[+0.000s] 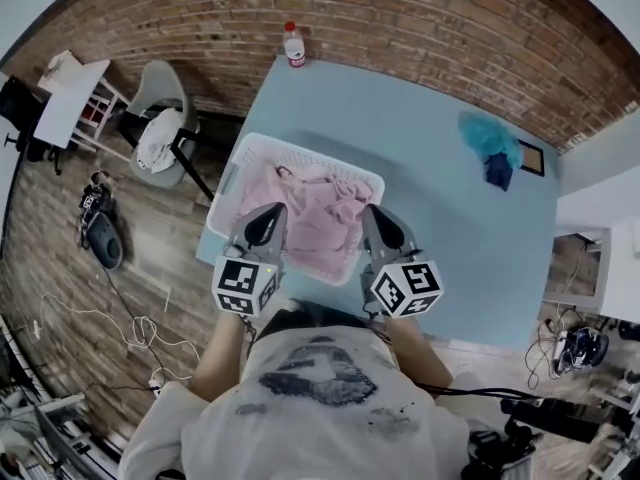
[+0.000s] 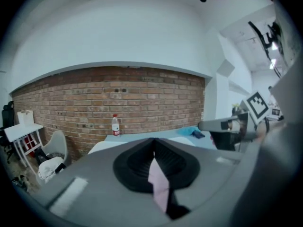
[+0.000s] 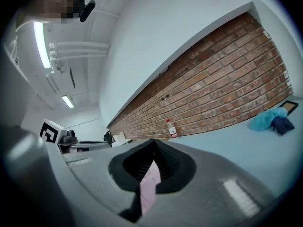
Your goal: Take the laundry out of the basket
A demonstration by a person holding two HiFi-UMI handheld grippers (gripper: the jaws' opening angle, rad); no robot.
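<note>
We see the pink laundry (image 1: 322,220) heaped in the white basket (image 1: 300,149), which stands at the table's (image 1: 450,238) near left corner. Our left gripper (image 1: 269,212) and right gripper (image 1: 375,214) reach over the basket's near rim, each with its jaws pressed together on a fold of that pink cloth. A crumpled blue cloth (image 1: 489,140) lies near the far right corner, and a bottle (image 1: 294,46) stands at the far edge.
</note>
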